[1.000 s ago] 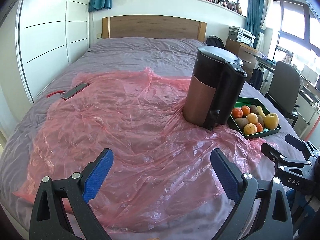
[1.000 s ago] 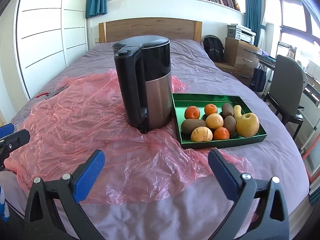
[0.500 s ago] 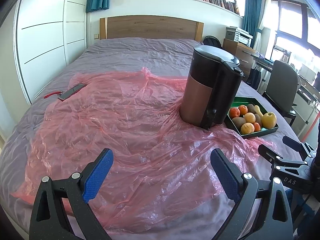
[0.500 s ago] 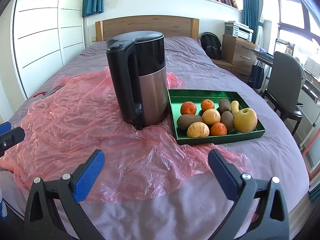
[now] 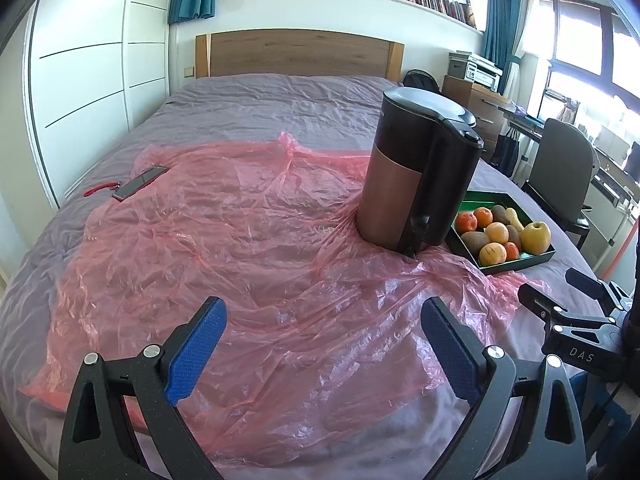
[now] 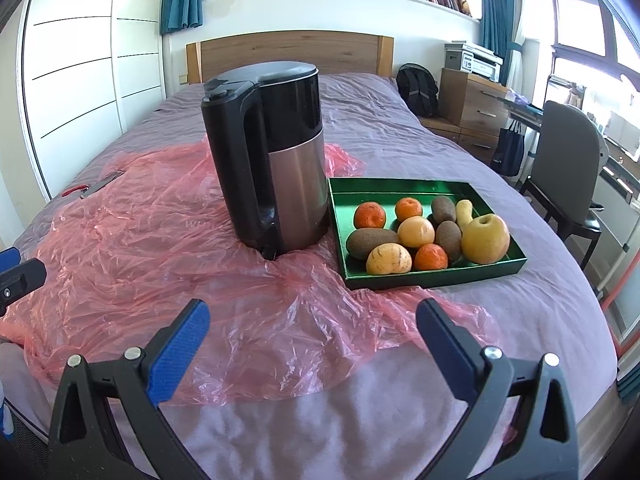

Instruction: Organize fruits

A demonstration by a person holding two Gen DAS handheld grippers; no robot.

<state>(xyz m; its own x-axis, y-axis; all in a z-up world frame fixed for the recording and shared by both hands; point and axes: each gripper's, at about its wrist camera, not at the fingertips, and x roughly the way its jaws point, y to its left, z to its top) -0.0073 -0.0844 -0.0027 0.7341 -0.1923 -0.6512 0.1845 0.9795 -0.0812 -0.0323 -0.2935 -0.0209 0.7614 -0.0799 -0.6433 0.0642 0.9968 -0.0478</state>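
Spread over the bed [image 6: 400,128] is a pink plastic sheet [image 6: 160,248] bearing a kettle [image 6: 272,160], with a green tray [image 6: 400,188] just beside it holding all the fruits [image 6: 420,232] in view. Both the left gripper [image 5: 320,344] and right gripper [image 6: 312,340] hover near the bed's edge, jaws spread and empty. That fits fruit already gathered or fruit waiting to be sorted out, so no step can be named.

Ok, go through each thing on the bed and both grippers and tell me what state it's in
Left gripper: open, empty.
Right gripper: open, empty.
Black and steel electric kettle: upright, lid shut, on the sheet.
Green rectangular tray: flat on the bed, holding fruit.
Large yellow apple: in the tray, stem up.
Pink plastic sheet: spread out, crumpled.
Dark phone: lying flat.
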